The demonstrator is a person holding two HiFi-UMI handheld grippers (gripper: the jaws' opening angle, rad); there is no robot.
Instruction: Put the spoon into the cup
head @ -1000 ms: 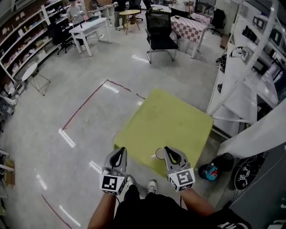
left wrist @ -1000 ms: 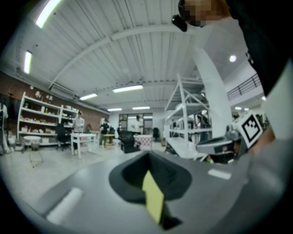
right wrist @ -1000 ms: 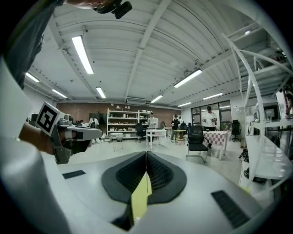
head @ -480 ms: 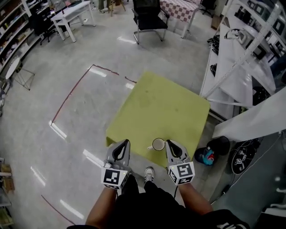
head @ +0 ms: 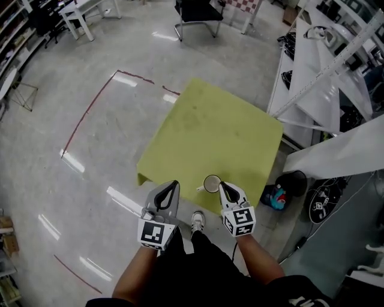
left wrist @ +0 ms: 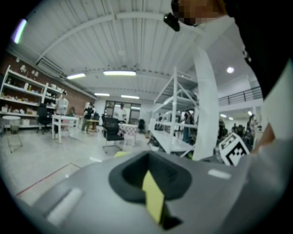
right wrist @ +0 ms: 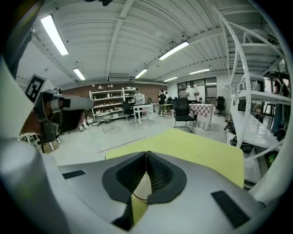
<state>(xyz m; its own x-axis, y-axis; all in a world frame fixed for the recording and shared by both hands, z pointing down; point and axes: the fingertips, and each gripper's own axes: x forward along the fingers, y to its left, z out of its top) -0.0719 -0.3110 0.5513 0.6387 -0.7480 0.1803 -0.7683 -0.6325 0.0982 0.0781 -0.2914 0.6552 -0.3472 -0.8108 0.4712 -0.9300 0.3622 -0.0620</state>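
A white cup stands near the front edge of the yellow-green table. A small pale piece sticks out at the cup's left; I cannot tell whether it is the spoon or a handle. My right gripper is shut and empty, its tips just right of the cup. In the right gripper view its jaws meet over the table. My left gripper hangs off the table's front edge, left of the cup. It looks shut with nothing in it, as it does in its own view.
A black office chair stands beyond the table. White shelving runs along the right side. A dark bag with a blue and red item lies on the floor by the table's right corner. Red tape marks the floor at left.
Both grippers have sunk toward the table's front edge, the right one more. The cup has come fully into view beside the right gripper's tips. Both jaws stayed shut.
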